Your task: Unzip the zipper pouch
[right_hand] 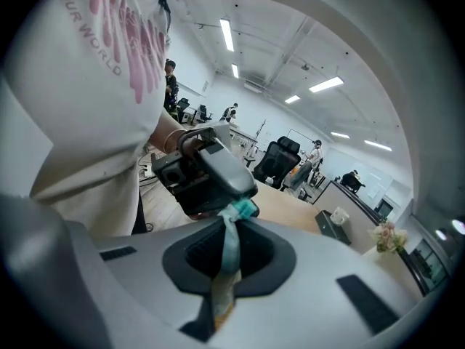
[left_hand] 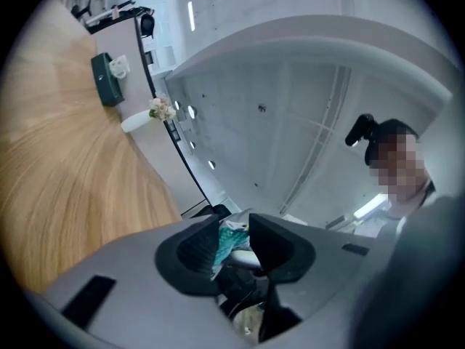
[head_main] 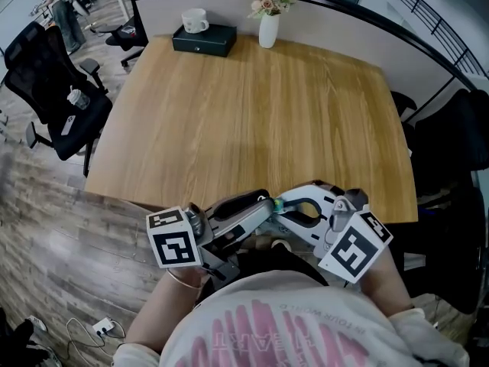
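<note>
While right tongs (right_hand: pixel 227 264) pinch the teal fabric pouch (right_hand: pixel 232 238) flat, left tongs (left_hand: pixel 235 244) clamp its end.

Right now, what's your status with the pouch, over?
Left claw shut on pouch, teal end. Right claw shut on its body. Pouch stretched between, near table edge. Zipper state unclear.

- Left hand-held gripper (left_hand: pixel 234 244) and right hand-held gripper (right_hand: pixel 229 257): smooth, matt grey plastic shells with matt black, ribbed pads.
- Zipper pouch (right_hand: pixel 238 211), between the right hand-held gripper's jaws: soft, matt teal cloth.
- Counter (head_main: pixel 252 113), ahead of both: light wood grain, smooth satin finish.
- Vase (head_main: pixel 268 30), far beyond them: glossy white.
</note>
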Motion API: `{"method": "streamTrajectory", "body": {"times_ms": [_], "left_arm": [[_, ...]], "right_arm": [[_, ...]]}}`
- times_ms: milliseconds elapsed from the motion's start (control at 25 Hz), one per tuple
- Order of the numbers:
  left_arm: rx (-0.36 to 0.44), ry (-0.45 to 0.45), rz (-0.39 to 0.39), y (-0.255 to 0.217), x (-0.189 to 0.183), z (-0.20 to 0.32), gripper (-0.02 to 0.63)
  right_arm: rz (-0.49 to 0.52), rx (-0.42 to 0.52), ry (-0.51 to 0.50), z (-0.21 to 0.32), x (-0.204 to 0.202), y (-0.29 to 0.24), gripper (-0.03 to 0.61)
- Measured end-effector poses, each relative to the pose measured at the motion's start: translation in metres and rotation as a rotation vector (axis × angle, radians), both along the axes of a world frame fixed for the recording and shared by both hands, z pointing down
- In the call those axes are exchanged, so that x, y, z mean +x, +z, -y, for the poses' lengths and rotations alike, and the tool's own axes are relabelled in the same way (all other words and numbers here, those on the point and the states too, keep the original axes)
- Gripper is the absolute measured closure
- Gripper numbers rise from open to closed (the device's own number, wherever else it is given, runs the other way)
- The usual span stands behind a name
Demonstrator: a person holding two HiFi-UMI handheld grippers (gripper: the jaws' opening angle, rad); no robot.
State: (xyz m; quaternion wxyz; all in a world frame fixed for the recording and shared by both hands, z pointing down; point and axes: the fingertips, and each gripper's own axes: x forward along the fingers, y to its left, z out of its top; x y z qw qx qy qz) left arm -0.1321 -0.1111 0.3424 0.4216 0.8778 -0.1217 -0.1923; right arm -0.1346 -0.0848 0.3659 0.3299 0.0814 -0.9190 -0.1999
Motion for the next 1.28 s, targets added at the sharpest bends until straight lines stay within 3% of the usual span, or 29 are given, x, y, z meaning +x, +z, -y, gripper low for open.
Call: {"method": "streamTrajectory", "body": {"times_ms": [160, 520, 600, 680, 960, 1280], "left_arm": [[0.131, -0.074, 0.131, 0.0, -0.002, 0.0, 0.489], [0.232, -0.24, 0.305, -0.001, -0.007, 0.008, 0.497], [0.232, -0.243, 0.298, -0.003, -0.009, 0.009, 0.506], [0.24, -0.251, 0.275, -0.007, -0.011, 0.009, 0.586], [0.241, -0.248, 0.227, -0.012, -0.013, 0.008, 0.597], [0.099, -0.251, 0.065, -0.013, -0.023, 0.015, 0.609]], "right_arm": [[-0.004, 0.0, 0.039, 0.006, 0.0, 0.005, 0.58], [0.003, -0.004, 0.112, 0.017, -0.002, 0.01, 0.578], [0.01, -0.011, 0.122, 0.018, -0.002, 0.01, 0.578], [0.018, -0.015, 0.129, 0.019, -0.001, 0.011, 0.578], [0.062, -0.038, 0.136, 0.019, -0.003, 0.008, 0.578], [0.132, -0.07, 0.155, 0.026, 0.001, 0.001, 0.578]]}}
